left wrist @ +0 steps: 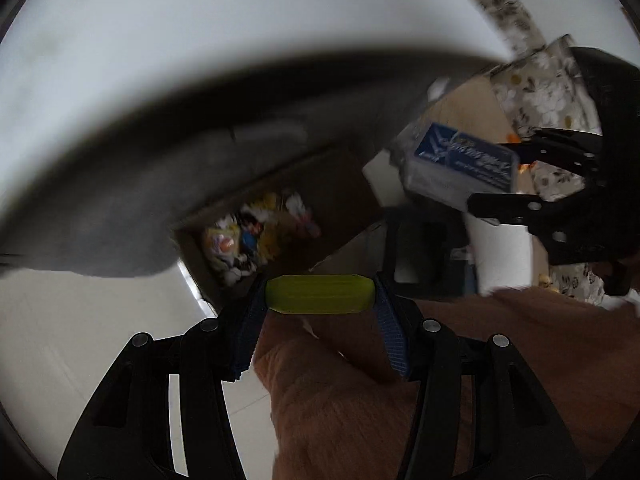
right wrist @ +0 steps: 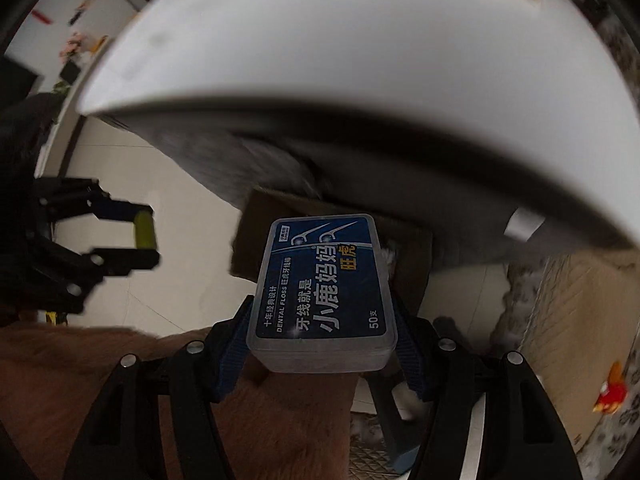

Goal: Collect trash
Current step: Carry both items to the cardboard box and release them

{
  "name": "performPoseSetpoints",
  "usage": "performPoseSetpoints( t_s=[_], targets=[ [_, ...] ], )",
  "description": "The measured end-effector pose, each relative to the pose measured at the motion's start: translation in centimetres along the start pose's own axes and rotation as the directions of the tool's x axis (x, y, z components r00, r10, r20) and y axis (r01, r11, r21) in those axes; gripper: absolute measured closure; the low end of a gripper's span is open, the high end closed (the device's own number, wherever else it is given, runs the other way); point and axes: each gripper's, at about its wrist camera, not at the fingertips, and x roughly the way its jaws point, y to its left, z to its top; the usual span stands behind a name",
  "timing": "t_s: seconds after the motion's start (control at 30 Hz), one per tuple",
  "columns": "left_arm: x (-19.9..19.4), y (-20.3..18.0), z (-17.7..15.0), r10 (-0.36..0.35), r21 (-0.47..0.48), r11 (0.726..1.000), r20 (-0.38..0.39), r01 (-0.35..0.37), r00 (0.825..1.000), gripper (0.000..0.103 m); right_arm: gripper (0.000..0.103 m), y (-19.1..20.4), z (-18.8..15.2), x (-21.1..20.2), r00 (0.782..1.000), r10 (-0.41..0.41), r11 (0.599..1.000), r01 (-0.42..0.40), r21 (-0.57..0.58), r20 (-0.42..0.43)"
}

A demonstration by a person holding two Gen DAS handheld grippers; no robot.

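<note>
My left gripper (left wrist: 320, 296) is shut on a short yellow-green ribbed cylinder (left wrist: 320, 289), held crosswise between its blue pads. It points down at an open cardboard box (left wrist: 320, 184) on the floor under the white table (left wrist: 200, 40); colourful wrappers (left wrist: 256, 232) lie in the box. My right gripper (right wrist: 322, 320) is shut on a clear plastic dental floss box with a blue label (right wrist: 324, 280), above the same cardboard box (right wrist: 412, 248). In the left wrist view the right gripper (left wrist: 496, 176) and floss box (left wrist: 464, 160) are at the right. The left gripper (right wrist: 146, 236) shows at the left in the right wrist view.
The table's edge (right wrist: 320, 60) overhangs the box. A person's brown-clad leg (left wrist: 400, 400) fills the foreground. Pale tiled floor (right wrist: 160, 168) lies to the left. A second cardboard box (right wrist: 568, 320), floral cloth (left wrist: 540, 92) and a grey stool (right wrist: 396, 420) stand at the right.
</note>
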Motion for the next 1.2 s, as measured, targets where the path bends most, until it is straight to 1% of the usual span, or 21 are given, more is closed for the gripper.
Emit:
performPoseSetpoints(
  t_s=[0.03, 0.1, 0.13, 0.2, 0.23, 0.27, 0.33, 0.4, 0.47, 0.57, 0.63, 0.7, 0.77, 0.83, 0.87, 0.9, 0.93, 1.0, 1.1, 1.13, 1.2],
  targets=[
    [2.5, 0.8, 0.3, 0.005, -0.026, 1.0, -0.023, -0.005, 1.0, 0.052, 0.04, -0.7, -0.2, 2.5, 1.0, 0.0, 1.0, 0.0, 0.021, -0.012],
    [7.0, 2.6, 0.9, 0.067, -0.072, 0.995, -0.05, -0.071, 0.997, 0.051, 0.04, -1.7, -0.4, 6.6, 1.0, -0.016, 0.999, 0.017, 0.035, -0.022],
    [9.9, 3.8, 1.3, 0.083, -0.094, 0.992, -0.065, -0.089, 0.994, 0.049, 0.04, -2.3, -0.5, 9.5, 0.998, -0.064, 0.998, 0.064, 0.023, -0.02],
    [14.5, 5.6, 1.8, 0.147, -0.13, 0.978, -0.128, -0.163, 0.981, 0.033, 0.04, -3.2, -0.5, 13.7, 0.989, -0.137, 0.99, 0.137, 0.015, -0.052],
    [16.0, 6.6, 1.8, 0.147, -0.153, 0.974, -0.15, -0.17, 0.978, 0.029, 0.036, -3.9, -0.6, 15.6, 0.987, -0.14, 0.989, 0.143, 0.03, -0.082],
    [17.9, 7.6, 1.7, 0.142, -0.188, 0.966, -0.19, -0.178, 0.971, 0.026, 0.032, -4.5, -0.5, 16.8, 0.988, -0.125, 0.991, 0.13, 0.046, -0.093],
    [20.1, 9.0, 1.0, 0.141, -0.215, 0.956, -0.254, -0.198, 0.957, 0.026, 0.027, -5.2, -0.3, 18.1, 0.982, -0.152, 0.986, 0.158, 0.045, -0.108],
    [20.8, 9.2, 0.9, 0.175, -0.2, 0.951, -0.277, -0.235, 0.945, 0.026, 0.026, -5.9, -0.4, 18.5, 0.98, -0.163, 0.983, 0.171, 0.066, -0.117],
    [20.0, 8.9, 0.4, 0.181, -0.185, 0.955, -0.258, -0.232, 0.949, 0.026, 0.025, -6.3, -0.5, 17.5, 0.984, -0.14, 0.985, 0.15, 0.09, -0.109],
    [17.1, 7.8, -0.3, 0.129, -0.194, 0.965, -0.231, -0.176, 0.964, 0.024, 0.024, -5.5, -0.7, 14.2, 0.991, -0.108, 0.993, 0.112, 0.047, -0.086],
    [13.6, 6.5, -0.7, 0.084, -0.203, 0.971, -0.198, -0.125, 0.977, 0.024, 0.023, -4.6, -0.5, 11.0, 0.996, -0.073, 0.997, 0.074, 0.014, -0.051],
    [8.4, 4.8, -1.1, 0.07, -0.184, 0.979, -0.116, -0.091, 0.991, 0.024, 0.02, -3.2, 0.0, 6.2, 1.0, -0.023, 1.0, 0.023, -0.018, 0.013],
    [3.6, 3.5, -1.2, 0.071, -0.164, 0.984, -0.035, -0.076, 0.997, 0.024, 0.015, -1.9, 0.8, 0.7, 0.993, 0.037, 0.998, -0.032, -0.048, 0.111],
    [-1.8, 2.4, -1.2, 0.109, -0.156, 0.983, 0.074, -0.096, 0.991, 0.015, 0.007, -0.7, 2.3, -4.9, 0.965, 0.095, 0.993, -0.074, -0.093, 0.244],
    [-4.1, 2.0, -1.2, 0.132, -0.16, 0.981, 0.133, -0.11, 0.982, 0.013, 0.005, -0.3, 3.2, -6.5, 0.951, 0.099, 0.991, -0.069, -0.112, 0.293],
    [-6.9, 2.0, -1.1, 0.16, -0.173, 0.977, 0.205, -0.125, 0.965, 0.013, 0.006, 0.1, 4.3, -8.1, 0.934, 0.099, 0.989, -0.054, -0.138, 0.344],
    [-8.6, 2.1, -0.9, 0.195, -0.196, 0.969, 0.246, -0.148, 0.95, 0.013, 0.006, 0.5, 6.2, -9.6, 0.913, 0.085, 0.985, -0.018, -0.169, 0.4],
    [-11.0, 2.8, -0.5, 0.267, -0.25, 0.948, 0.288, -0.197, 0.92, 0.013, 0.006, 0.5, 9.3, -10.6, 0.886, 0.048, 0.986, 0.033, -0.166, 0.461],
    [-15.1, 4.9, -0.7, 0.354, -0.377, 0.903, 0.378, -0.207, 0.856, 0.013, 0.006, -1.3, 16.6, -11.2, 0.842, 0.02, 0.993, 0.049, -0.112, 0.539],
    [-15.7, 5.3, -0.8, 0.367, -0.406, 0.892, 0.394, -0.199, 0.843, 0.013, 0.006, -2.1, 19.5, -11.4, 0.823, -0.003, 0.994, 0.062, -0.084, 0.568],
    [-17.1, 6.1, -1.0, 0.397, -0.451, 0.871, 0.412, -0.195, 0.82, 0.013, 0.006, -3.4, 24.9, -11.5, 0.801, -0.051, 0.996, 0.086, -0.03, 0.596]
  ],
)
